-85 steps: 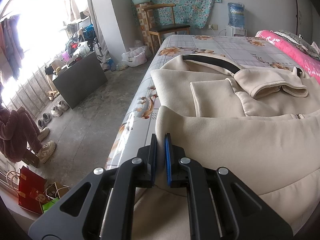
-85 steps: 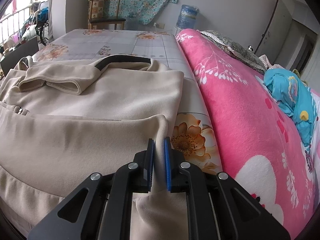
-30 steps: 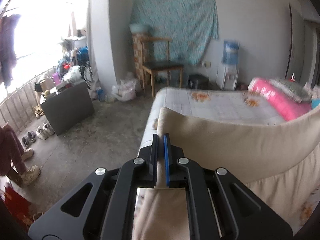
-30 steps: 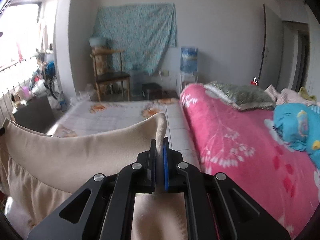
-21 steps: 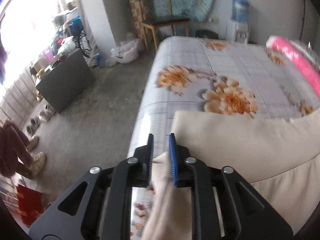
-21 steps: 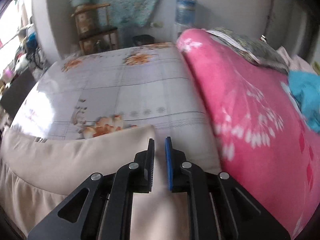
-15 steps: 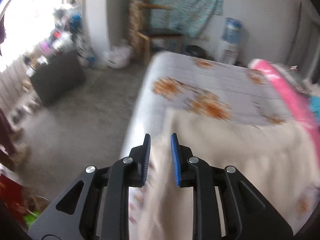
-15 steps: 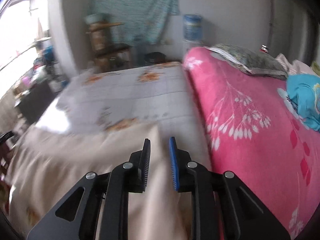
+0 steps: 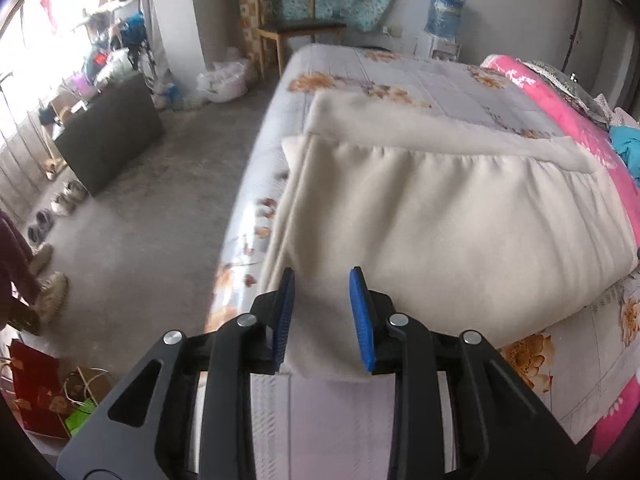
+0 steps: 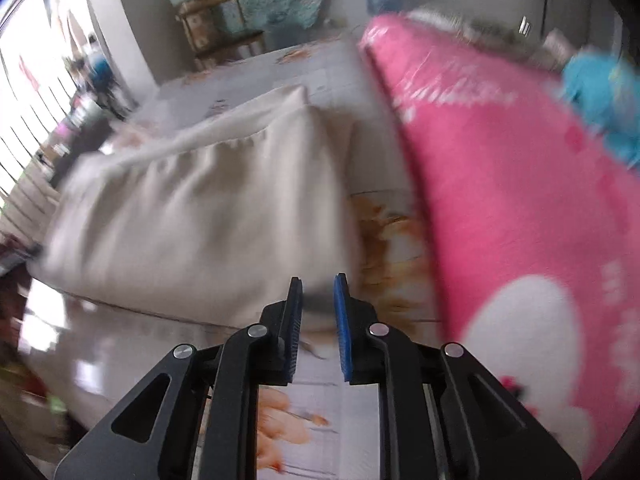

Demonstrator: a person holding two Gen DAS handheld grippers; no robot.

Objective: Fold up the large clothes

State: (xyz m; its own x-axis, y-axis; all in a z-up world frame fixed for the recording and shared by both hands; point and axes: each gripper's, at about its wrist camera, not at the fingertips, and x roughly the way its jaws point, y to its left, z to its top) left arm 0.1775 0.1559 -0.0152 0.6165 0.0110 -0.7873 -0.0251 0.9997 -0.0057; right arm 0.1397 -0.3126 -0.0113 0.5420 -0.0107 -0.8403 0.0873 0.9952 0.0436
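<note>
A large cream garment (image 9: 440, 216) lies folded over itself on the flowered bed sheet (image 9: 400, 68). Its hem band runs across the far side. It also shows, blurred, in the right wrist view (image 10: 208, 216). My left gripper (image 9: 322, 312) is open and empty above the garment's near left corner. My right gripper (image 10: 318, 316) is open and empty above the garment's near right corner, beside the pink blanket (image 10: 500, 184).
The bed's left edge drops to a concrete floor (image 9: 160, 184) with a dark cabinet (image 9: 108, 132), shoes and bags. A wooden chair (image 9: 296, 32) and water jug (image 9: 444, 12) stand past the bed. A blue cloth bundle (image 10: 600, 96) lies on the pink blanket.
Both grippers carried the garment's near edge up and over to the far side, let it go and opened. They have pulled back toward the near fold.
</note>
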